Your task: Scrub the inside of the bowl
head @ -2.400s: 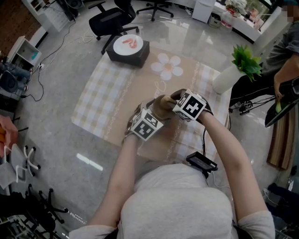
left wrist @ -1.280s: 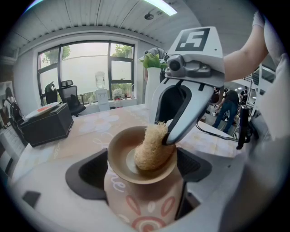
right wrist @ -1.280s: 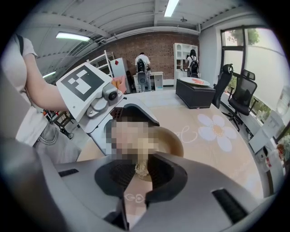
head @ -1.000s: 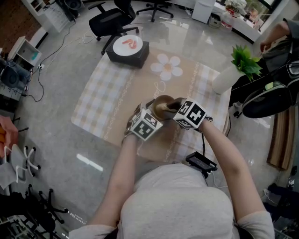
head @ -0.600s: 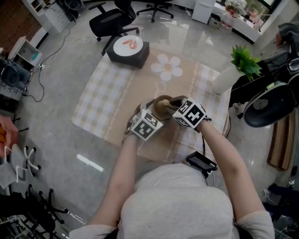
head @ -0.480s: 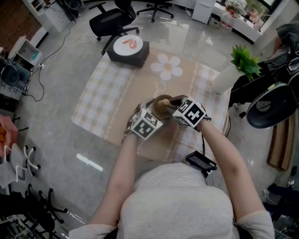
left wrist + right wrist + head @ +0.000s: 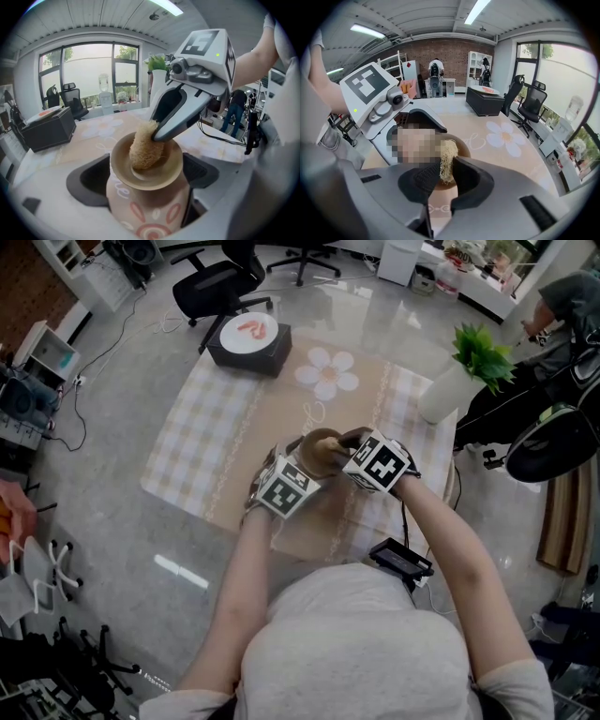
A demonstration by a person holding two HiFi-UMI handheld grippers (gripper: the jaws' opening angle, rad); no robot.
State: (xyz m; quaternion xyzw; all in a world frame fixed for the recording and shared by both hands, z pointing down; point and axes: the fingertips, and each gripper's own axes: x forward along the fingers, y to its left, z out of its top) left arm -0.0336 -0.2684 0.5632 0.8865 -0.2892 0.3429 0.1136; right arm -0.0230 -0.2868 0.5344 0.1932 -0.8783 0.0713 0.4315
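**A:** R gripper (image 7: pixel 446 171)?
**B:** Jaws nearly closed, pinching a loofah (image 7: pixel 145 147) btwn the pads. The loofah's down in the bowl (image 7: pixel 146 206), against its inner surface.
**A:** L gripper (image 7: pixel 145 177)?
**B:** Jaws spread wide, clamped on the bowl's outside, one per side. Bowl's mouth faces the R gripper.
**A:** Bowl itself?
**B:** Tan inside, pinkish outside w/ red petal marks. It's over the near part of the mat (image 7: pixel 216 427). Can't tell if it's lifted.
**A:** Around it?
**B:** Mat's beige, checked, w/ a daisy print (image 7: pixel 326 371). Black box (image 7: pixel 246 352) w/ a plate (image 7: pixel 248 329) on top at the far-left corner. White vase (image 7: pixel 441 392) w/ a green plant at far right. Office chair (image 7: pixel 211 282) beyond.
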